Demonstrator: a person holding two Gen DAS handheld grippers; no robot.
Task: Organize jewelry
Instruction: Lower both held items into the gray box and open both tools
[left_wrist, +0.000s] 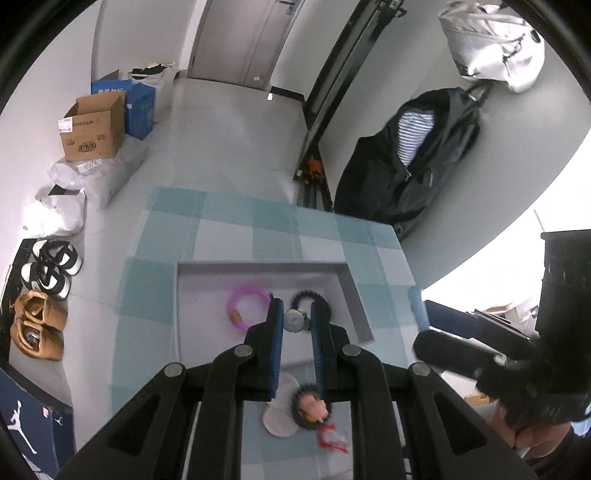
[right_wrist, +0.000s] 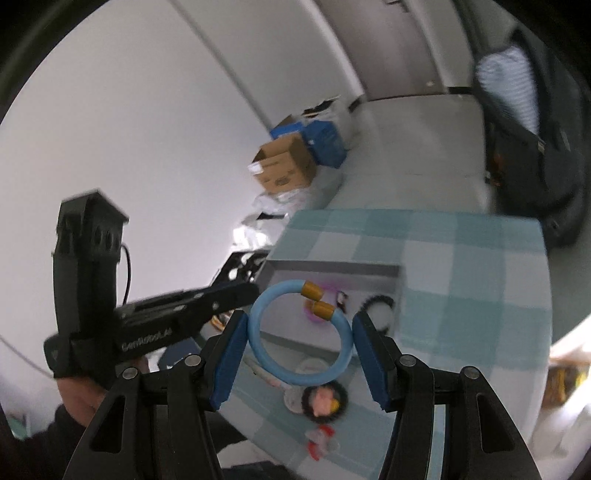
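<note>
At the centre of the right wrist view we see a light blue bracelet (right_wrist: 299, 334) with two gold end caps, held upright between the right gripper's (right_wrist: 300, 349) blue fingers (right_wrist: 227, 363), which are clamped on its two sides. It hangs above the near edge of a shallow grey tray (right_wrist: 334, 266) on the counter (right_wrist: 476, 280), which is covered in a teal-and-white checked cloth.

In the left wrist view, the left gripper (left_wrist: 297, 322) sits over the tray (left_wrist: 258, 268), its fingers (left_wrist: 276, 321) closed on a small round silver pendant (left_wrist: 294, 321) attached to a black beaded bracelet (left_wrist: 309, 298). Just to the left in the tray lies a pink bracelet (left_wrist: 243, 304).

Lower in that frame, on the cloth near us, lie a black beaded ring with a pink charm (left_wrist: 312, 406), a translucent disc (left_wrist: 279, 417) and a red-and-clear piece (left_wrist: 332, 437).

At the upper left, on the floor, stands an open cardboard box (left_wrist: 92, 127); sandals (left_wrist: 50, 269) sit at the left edge.
</note>
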